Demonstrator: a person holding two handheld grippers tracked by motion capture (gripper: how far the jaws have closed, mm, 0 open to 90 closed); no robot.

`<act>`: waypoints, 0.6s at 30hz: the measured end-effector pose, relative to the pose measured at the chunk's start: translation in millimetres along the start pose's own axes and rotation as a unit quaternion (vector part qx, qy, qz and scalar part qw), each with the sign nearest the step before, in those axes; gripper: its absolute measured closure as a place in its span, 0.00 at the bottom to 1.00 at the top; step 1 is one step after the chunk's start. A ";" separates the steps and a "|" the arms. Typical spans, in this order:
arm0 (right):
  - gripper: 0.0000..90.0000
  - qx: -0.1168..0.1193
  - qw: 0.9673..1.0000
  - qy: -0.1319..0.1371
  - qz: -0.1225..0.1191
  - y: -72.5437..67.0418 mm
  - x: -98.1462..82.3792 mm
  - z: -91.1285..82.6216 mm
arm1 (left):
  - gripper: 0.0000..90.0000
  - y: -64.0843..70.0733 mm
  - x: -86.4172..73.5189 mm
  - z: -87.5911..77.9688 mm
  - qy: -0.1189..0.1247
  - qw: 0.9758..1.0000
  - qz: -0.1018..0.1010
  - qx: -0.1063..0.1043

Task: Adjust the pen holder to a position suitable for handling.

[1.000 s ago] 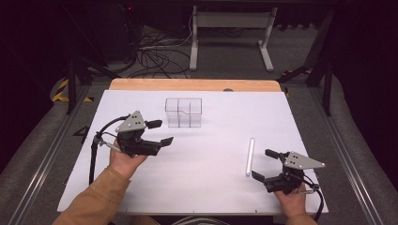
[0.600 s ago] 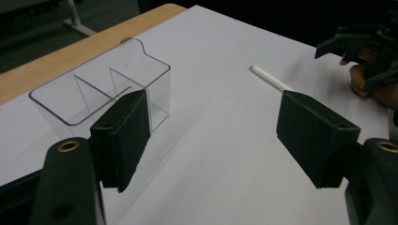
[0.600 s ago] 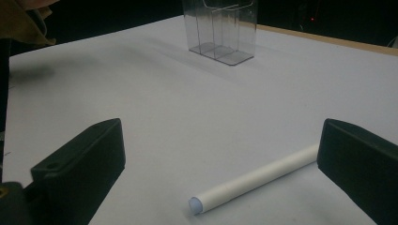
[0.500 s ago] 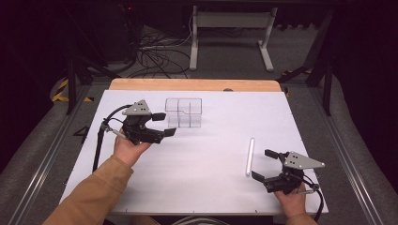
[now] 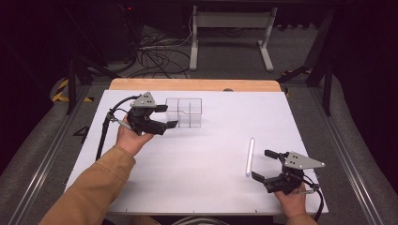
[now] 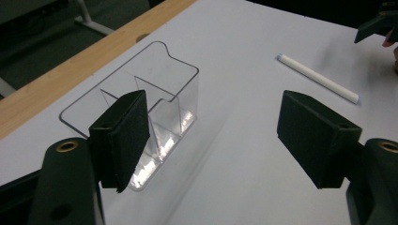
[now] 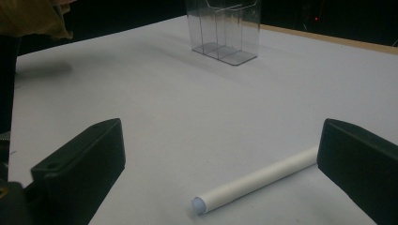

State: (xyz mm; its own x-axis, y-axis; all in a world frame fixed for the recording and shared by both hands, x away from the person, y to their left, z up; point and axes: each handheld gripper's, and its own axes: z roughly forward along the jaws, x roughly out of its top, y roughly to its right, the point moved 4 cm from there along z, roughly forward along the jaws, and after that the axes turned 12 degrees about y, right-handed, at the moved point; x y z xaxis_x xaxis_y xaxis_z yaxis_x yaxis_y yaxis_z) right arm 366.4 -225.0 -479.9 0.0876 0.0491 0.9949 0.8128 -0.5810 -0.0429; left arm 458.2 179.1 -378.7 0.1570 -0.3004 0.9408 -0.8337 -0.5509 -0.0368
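A: From the left: what is your left gripper [image 5: 165, 116] doing?

B: I hold it beside the clear plastic organizer box with inner dividers [image 5: 184, 112], which stands at about eleven o'clock on the white table sheet [image 5: 197, 159]. Its jaws stand wide with nothing between them. In the left gripper view one pad [image 6: 123, 136] is in front of the near corner of the box [image 6: 141, 122], so I think I am lining up to steady it or take its wall. I cannot tell if the pad touches the plastic.

A: Why does the box stand upright with its openings upward?

B: I judge it is ready to receive something long from above.

A: And to the right?

B: The white cylindrical stick with a pale blue end [image 5: 249, 156] lies flat at about four o'clock, well apart from the box. My right gripper [image 5: 263, 165] rests just beside it at five o'clock, jaws wide and empty. In the right gripper view the stick [image 7: 256, 180] lies between the pads, not pinched. I keep it there because closing on it looks like the next move.
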 end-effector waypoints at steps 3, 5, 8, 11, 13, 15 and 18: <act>0.02 0.000 1.000 0.000 0.001 0.0 -0.1 0.2 | 0.31 2.5 1.0 3.2 -0.021 1.000 0.015 -0.009; 0.02 0.001 1.000 -0.001 0.002 0.0 -0.1 0.3 | 0.33 2.2 2.2 5.7 -0.028 0.999 0.030 -0.011; 0.02 0.001 1.000 0.000 0.003 0.1 -0.2 0.4 | 0.37 -2.4 2.4 9.8 -0.045 0.998 0.051 -0.007; 0.02 0.001 1.000 0.000 0.003 0.1 -0.1 0.3 | 0.39 -8.7 2.5 13.6 -0.051 0.997 0.062 0.006; 0.02 0.002 1.000 0.000 0.004 0.3 -0.1 0.2 | 0.40 -12.9 2.2 16.4 -0.056 0.996 0.064 0.015; 0.02 0.003 1.000 0.000 0.004 0.3 -0.1 0.2 | 0.40 -17.9 2.6 19.4 -0.061 0.996 0.066 0.020; 0.02 0.005 1.000 0.000 0.003 0.4 -0.1 0.4 | 0.41 -25.4 2.8 25.4 -0.073 0.995 0.059 0.029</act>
State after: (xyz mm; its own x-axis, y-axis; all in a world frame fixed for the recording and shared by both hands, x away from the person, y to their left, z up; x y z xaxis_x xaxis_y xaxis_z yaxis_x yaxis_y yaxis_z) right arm 367.0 -225.0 -480.1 0.0923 0.0448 0.9947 0.8176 -0.5735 -0.0501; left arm 493.3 172.4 -383.7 0.1386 -0.4736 0.8698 -0.8201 -0.5473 -0.1673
